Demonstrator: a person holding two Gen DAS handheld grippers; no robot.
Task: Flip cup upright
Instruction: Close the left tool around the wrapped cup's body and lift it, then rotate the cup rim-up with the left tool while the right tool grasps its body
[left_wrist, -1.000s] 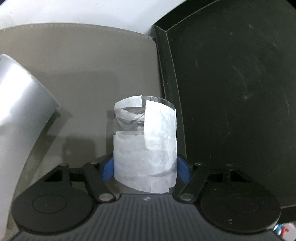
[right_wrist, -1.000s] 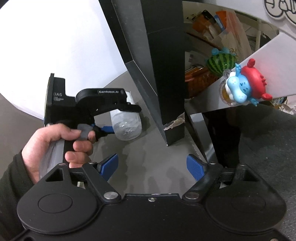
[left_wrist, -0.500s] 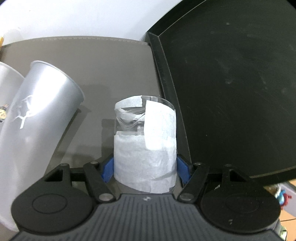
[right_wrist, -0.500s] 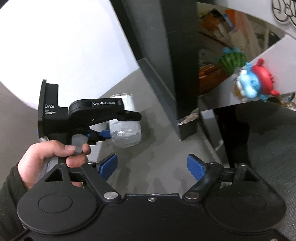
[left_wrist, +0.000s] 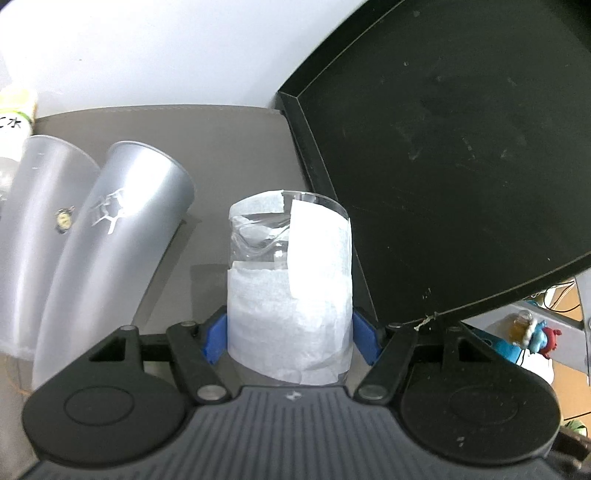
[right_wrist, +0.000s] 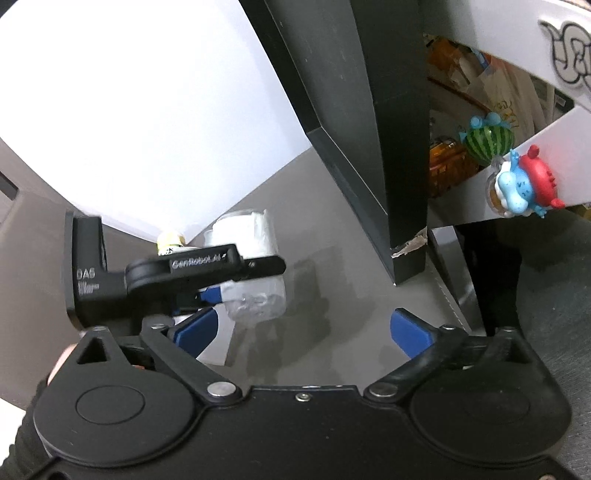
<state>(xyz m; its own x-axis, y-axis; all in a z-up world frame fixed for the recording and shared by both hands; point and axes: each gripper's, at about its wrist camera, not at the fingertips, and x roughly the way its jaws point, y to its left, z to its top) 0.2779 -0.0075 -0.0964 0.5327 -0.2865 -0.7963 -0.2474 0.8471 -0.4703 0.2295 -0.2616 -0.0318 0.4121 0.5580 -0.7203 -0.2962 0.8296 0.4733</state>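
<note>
A clear glass cup (left_wrist: 290, 280) wrapped in white paper tape sits between the blue pads of my left gripper (left_wrist: 290, 338), which is shut on it. In the right wrist view the same cup (right_wrist: 255, 273) lies tilted on its side in the left gripper (right_wrist: 207, 291), held above the grey mat (right_wrist: 332, 295). My right gripper (right_wrist: 303, 328) is open and empty, a little in front of the cup.
Two tall silver tumblers (left_wrist: 110, 236) lie at the left of the mat. A black tray (left_wrist: 443, 147) stands on edge at the right. A small bottle (left_wrist: 14, 110) is at the far left. Toy figures (right_wrist: 524, 184) sit beyond the tray.
My left gripper has swung with the cup, so both silver tumblers have come into its view. In the right wrist view the cup has tipped further and moved closer.
</note>
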